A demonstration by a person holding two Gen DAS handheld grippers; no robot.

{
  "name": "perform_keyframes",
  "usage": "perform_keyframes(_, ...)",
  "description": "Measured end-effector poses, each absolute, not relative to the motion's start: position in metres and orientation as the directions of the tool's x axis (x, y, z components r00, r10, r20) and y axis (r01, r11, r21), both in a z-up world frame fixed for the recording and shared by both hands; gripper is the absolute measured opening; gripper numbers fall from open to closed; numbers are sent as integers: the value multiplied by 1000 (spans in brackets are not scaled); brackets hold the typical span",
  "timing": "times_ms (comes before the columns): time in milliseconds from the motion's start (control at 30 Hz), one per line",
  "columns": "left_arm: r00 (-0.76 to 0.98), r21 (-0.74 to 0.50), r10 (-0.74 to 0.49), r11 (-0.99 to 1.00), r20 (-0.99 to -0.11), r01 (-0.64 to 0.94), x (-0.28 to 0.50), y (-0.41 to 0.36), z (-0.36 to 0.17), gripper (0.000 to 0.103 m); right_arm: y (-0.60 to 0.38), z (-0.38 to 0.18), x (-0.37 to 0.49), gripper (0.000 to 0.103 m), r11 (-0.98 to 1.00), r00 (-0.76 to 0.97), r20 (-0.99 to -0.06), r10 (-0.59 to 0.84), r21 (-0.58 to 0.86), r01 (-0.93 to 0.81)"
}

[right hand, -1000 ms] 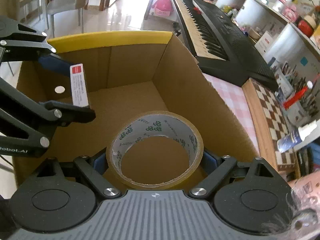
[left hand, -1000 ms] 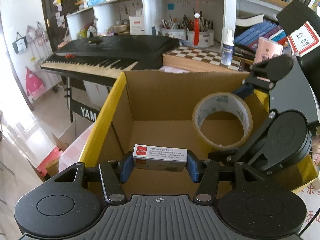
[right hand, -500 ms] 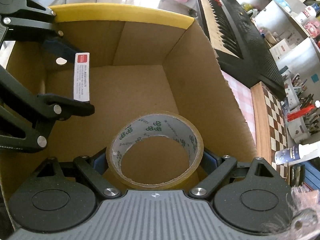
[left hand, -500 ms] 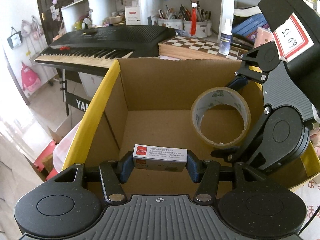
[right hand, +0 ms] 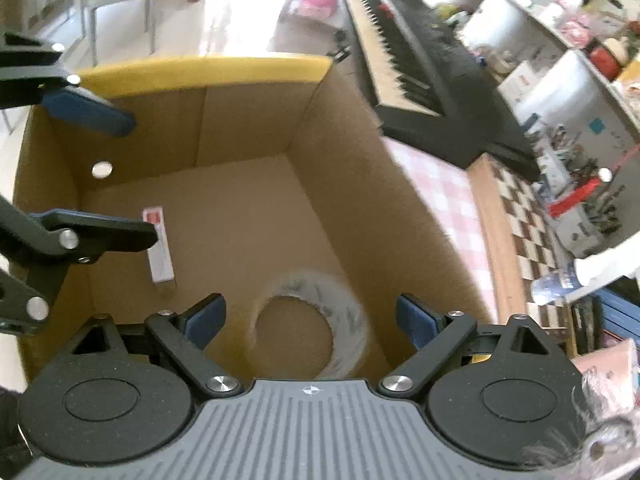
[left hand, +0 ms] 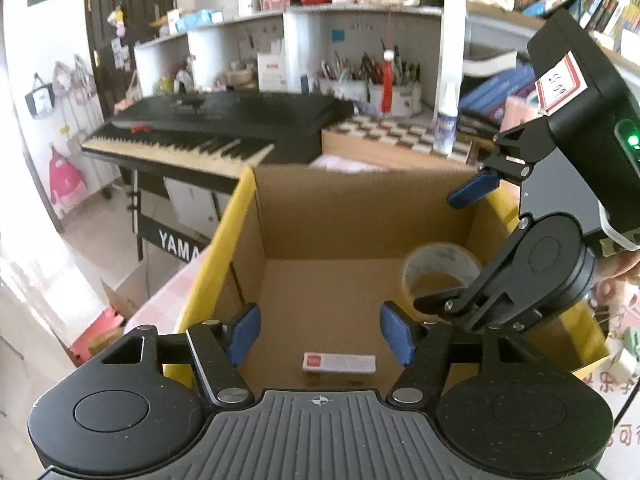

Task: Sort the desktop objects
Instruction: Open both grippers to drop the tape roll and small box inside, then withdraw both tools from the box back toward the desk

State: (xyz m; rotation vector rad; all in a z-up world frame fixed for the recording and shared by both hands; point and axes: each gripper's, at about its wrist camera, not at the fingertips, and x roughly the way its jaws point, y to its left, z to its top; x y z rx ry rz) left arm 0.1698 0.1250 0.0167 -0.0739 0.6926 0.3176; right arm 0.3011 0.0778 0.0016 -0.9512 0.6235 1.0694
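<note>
Judging from how things lie, both items in view are already sorted into the cardboard box [left hand: 360, 216]; whether more objects wait on the desk cannot be told, since neither view shows any loose ones.

In the left wrist view, going left to right: the keyboard stand at mid left carries white letters reading "YAMA", cut off by the box's yellow rim. At lower centre the left gripper [left hand: 320, 338] has its jaws opening, blue pads well apart, nothing between them; the small white packet [left hand: 339, 362] lies flat on the box floor below them, a red logo square at its left end, its print too small to read. Right of centre the tape roll [left hand: 440, 268], blurred, is near the box floor. At upper right a red-bordered label on the other gripper's body bears handwritten digits I cannot make out.

In the right wrist view, the packet sits at centre left on the floor. At lower centre the right gripper [right hand: 310, 320] is spread wide and its jaws are opening, the blurred tape roll below it and free of the pads.
</note>
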Motion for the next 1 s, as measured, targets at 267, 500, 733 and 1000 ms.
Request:
perform_keyframes(267, 798, -9, 289, 938, -530, -346, 140, 125, 40, 74, 56, 36, 288, 92, 302, 440, -744, 503, -325, -896)
perform_keyframes(500, 821, -35, 297, 933, -487, -358, 114, 126, 49, 76, 24, 62, 259, 92, 455, 528, -663, 531, -302, -838)
perform_keyframes(733, 838, -75, 303, 924, -453, -375, 84, 133, 57, 80, -15, 88, 227, 92, 637, 622, -523, 582, -182, -749)
perform_keyframes(1000, 852, -106, 299, 920, -431, -376, 54, 141, 58, 81, -50, 101, 192, 92, 794, 729, -434, 529, -50, -606)
